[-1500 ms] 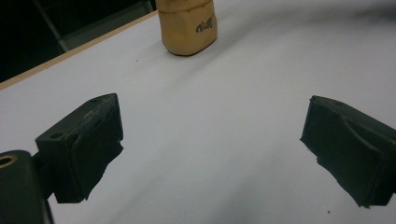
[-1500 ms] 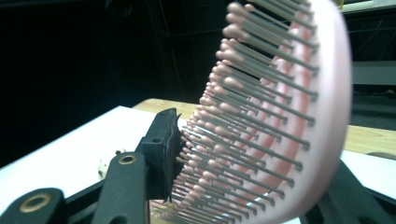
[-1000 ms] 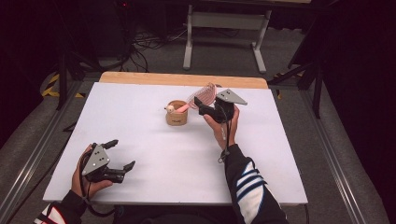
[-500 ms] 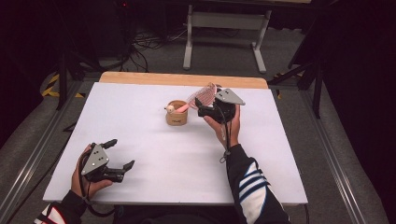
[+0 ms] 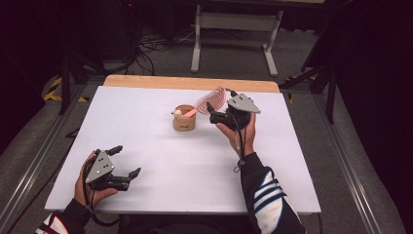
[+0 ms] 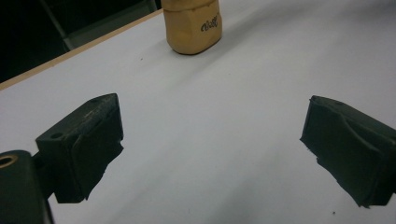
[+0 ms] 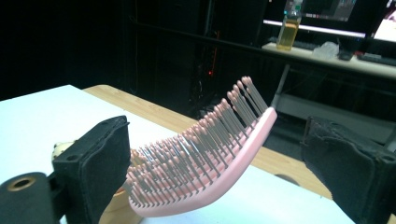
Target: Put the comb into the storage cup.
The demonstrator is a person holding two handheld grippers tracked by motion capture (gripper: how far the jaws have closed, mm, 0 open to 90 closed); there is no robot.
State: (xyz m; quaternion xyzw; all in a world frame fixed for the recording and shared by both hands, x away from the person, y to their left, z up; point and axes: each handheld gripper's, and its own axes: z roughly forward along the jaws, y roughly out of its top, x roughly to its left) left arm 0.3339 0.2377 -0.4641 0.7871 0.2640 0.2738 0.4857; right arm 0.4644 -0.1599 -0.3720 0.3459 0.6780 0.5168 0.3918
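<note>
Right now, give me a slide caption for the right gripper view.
Open right gripper flanking a pink hairbrush whose handle rests in the tan cup.

A white table [image 5: 146, 126] (wooden strip along its far edge) carries a tan cup [image 5: 184, 118].

A darkened lab or recording studio: a white worktop [image 5: 146, 126] stands on grey carpet among black drapes, tangled floor cables [image 5: 156, 41] and yellow-black hazard tape [image 5: 53, 90], with lit monitors [image 7: 322, 11] on a rear bench.
</note>
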